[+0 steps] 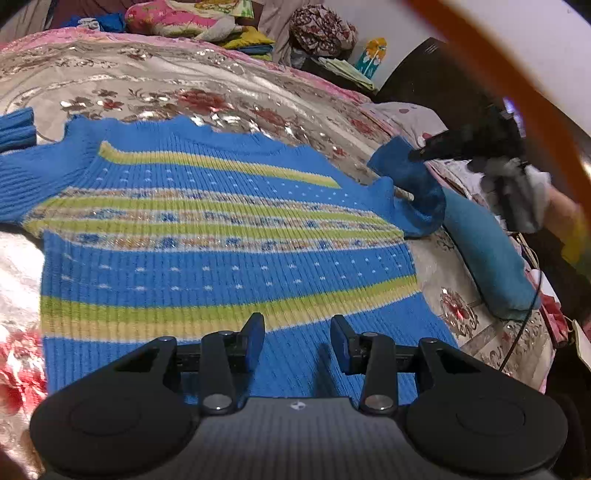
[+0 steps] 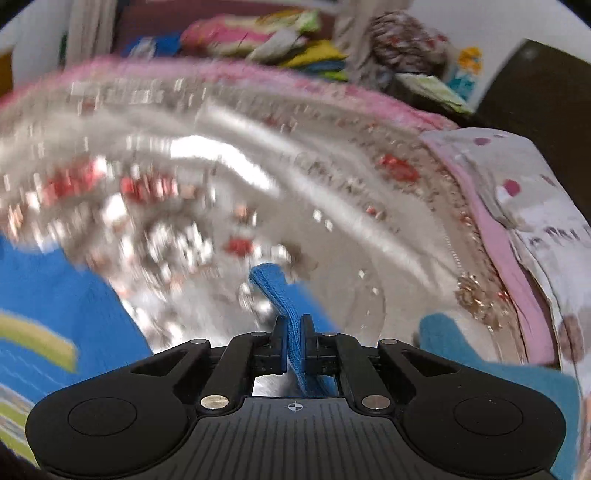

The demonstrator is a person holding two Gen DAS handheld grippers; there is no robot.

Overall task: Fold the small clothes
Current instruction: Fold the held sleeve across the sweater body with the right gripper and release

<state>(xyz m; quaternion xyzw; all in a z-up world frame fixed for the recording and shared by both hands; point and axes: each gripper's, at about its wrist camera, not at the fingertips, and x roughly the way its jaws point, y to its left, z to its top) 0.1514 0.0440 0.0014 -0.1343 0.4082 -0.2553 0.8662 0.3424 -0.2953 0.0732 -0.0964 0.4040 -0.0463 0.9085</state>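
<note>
One bed [image 1: 192, 74], covered by a silver-grey floral spread with red blossoms and a pink border. Far side, left to right: heaped bright bedding [image 1: 177, 18], a dark patterned bundle [image 1: 321, 29], a dark headboard [image 1: 436, 77]. One blue knit sweater [image 1: 221, 258] with yellow-green stripes and white flecks lies flat on the spread, body broadside to the left wrist camera, one sleeve out to the left edge. One teal cushion [image 1: 487, 254] sits just beside the sweater's right side.

Left tool [image 1: 297, 341]: fingers parted wide, nothing between them, poised over the sweater's lower edge.

Right tool [image 2: 294, 343]: fingers closed tight on the right sleeve [image 2: 280, 295], whose ribbed cuff stands up between the pads; in the left wrist view that sleeve [image 1: 410, 184] is lifted clear of the spread. Right wrist view is motion-blurred.
</note>
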